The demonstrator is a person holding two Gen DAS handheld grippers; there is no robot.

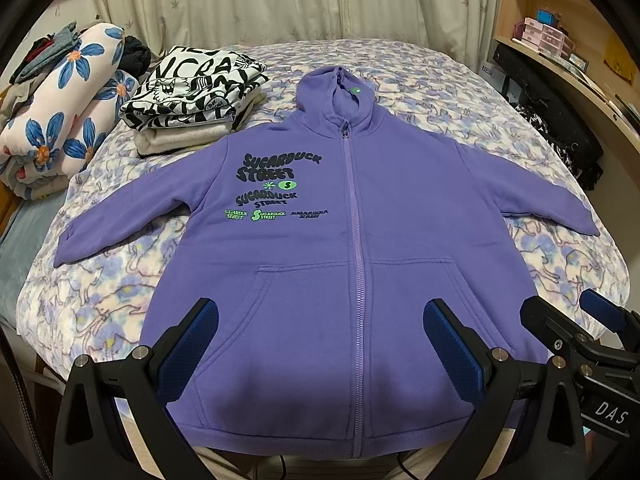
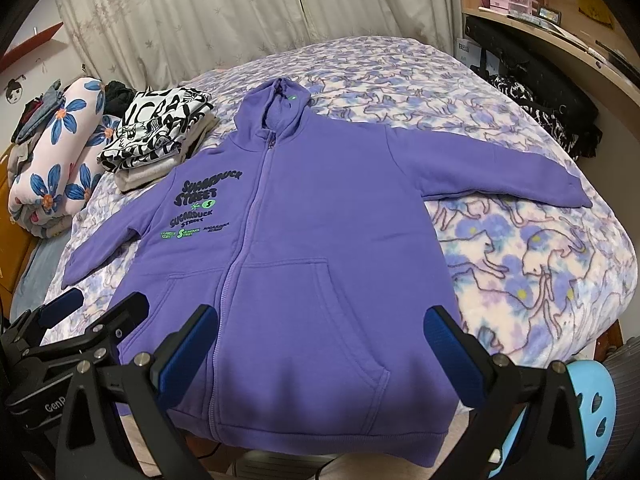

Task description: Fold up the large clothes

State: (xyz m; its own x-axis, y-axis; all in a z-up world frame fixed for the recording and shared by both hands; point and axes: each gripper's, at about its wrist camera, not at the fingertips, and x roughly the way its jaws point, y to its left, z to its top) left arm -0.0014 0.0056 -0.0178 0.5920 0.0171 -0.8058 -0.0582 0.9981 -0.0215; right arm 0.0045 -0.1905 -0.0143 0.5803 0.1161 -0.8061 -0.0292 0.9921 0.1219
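A purple zip hoodie (image 1: 360, 208) with dark and green lettering lies flat and face up on the bed, sleeves spread out, hood toward the curtain. It also shows in the right wrist view (image 2: 304, 224). My left gripper (image 1: 320, 320) is open and empty, hovering above the hoodie's hem over the pockets. My right gripper (image 2: 322, 324) is open and empty above the hem's right half. The right gripper shows in the left wrist view (image 1: 568, 312), and the left gripper shows in the right wrist view (image 2: 104, 308).
The bed has a purple patterned blanket (image 1: 560, 264). A stack of folded clothes (image 1: 192, 100) sits at the far left, beside a rolled floral quilt (image 1: 64, 120). Wooden shelves (image 1: 560, 40) stand at right. A blue perforated stool (image 2: 592, 412) is near the bed's corner.
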